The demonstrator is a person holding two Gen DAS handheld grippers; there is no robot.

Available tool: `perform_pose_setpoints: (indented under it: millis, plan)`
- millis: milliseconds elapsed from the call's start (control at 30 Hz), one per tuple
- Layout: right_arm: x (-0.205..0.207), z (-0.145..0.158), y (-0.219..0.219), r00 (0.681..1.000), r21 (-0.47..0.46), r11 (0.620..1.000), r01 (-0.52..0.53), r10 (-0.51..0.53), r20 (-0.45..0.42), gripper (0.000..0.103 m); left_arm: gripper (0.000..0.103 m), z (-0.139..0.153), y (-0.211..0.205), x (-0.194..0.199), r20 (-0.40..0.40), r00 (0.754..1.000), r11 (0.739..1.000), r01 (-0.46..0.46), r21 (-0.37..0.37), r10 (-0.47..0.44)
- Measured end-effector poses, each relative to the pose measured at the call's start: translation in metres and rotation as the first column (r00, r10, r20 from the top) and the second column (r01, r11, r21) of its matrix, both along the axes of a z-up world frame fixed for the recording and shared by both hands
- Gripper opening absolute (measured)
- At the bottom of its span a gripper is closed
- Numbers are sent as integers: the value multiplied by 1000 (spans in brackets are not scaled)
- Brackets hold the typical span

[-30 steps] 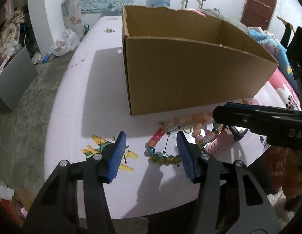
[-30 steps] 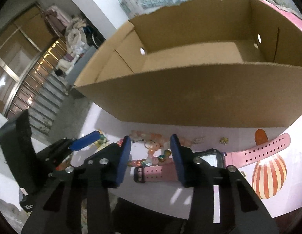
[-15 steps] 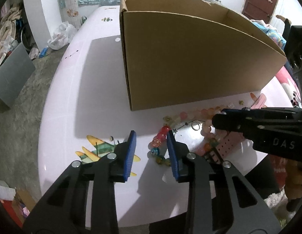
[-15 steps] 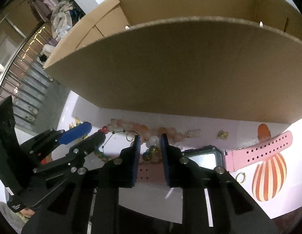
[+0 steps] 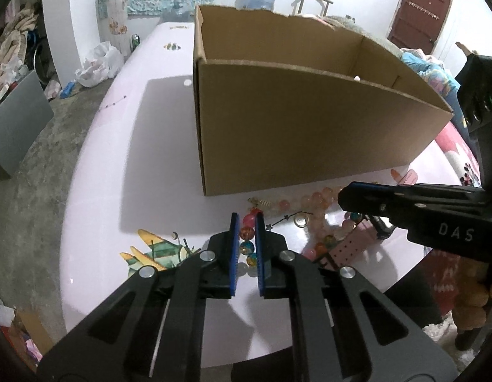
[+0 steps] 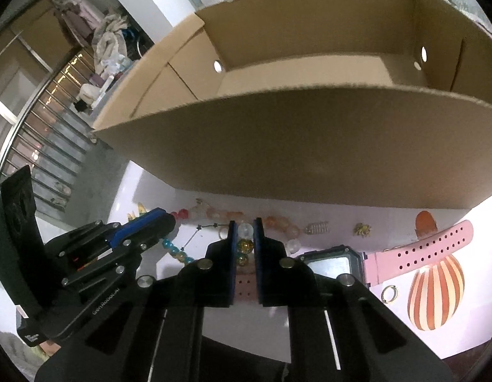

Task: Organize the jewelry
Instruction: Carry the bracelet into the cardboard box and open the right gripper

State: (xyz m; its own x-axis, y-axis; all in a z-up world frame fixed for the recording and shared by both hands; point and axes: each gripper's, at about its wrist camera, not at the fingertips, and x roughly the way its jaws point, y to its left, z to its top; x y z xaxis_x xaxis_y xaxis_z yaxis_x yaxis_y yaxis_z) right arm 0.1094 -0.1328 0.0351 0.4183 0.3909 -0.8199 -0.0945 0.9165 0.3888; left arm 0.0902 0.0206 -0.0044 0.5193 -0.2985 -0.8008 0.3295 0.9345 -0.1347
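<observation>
A bead bracelet with red, blue and amber beads (image 5: 246,232) lies on the pale table, and my left gripper (image 5: 246,222) is shut on it. My right gripper (image 6: 245,227) is shut on another bead bracelet with clear and amber beads (image 6: 245,238), just in front of the open cardboard box (image 6: 309,146). A pink-strapped digital watch (image 6: 417,254) lies to the right of it. A thin star chain (image 6: 195,234), peach beads (image 5: 315,199), a small spring charm (image 6: 317,227) and a gold charm (image 6: 362,229) lie by the box.
The box (image 5: 309,133) stands close behind the jewelry, its inside bare. A gold ring (image 6: 389,293) lies near the table's front edge. An airplane print (image 5: 153,250) and a striped balloon print (image 6: 436,293) mark the table (image 5: 134,165).
Both grippers came down onto the beads and closed from wide open to shut, each on a bead bracelet. The view has then risen a little, showing the box's inside again.
</observation>
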Motion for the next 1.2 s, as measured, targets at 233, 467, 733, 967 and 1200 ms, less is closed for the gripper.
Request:
perform_pose_setpoints:
  millis: [233,467,733,967,1200]
  plan:
    - [-16,28,-5,997,-6,1000,-23,24,71,10,8,28,1,-12,55,998,1000,13,-16,-13]
    - [-34,91,-3,978,-2,997,-77,76,195,10,8,94,4,-25,146,988,995,69,-69,-59]
    - [27,159,-18,945,-13,994,-106,105,309,10,8,166,-11,26,303,948,988,127,-85,-96]
    - [150,97,-30,996,40,996,-86,87,-23,10,8,129,-51,124,151,985,996,83,32,-87]
    - [200,40,-22,979,16,997,-77,79,-186,10,9,83,-68,174,34,998,984,50,171,-57]
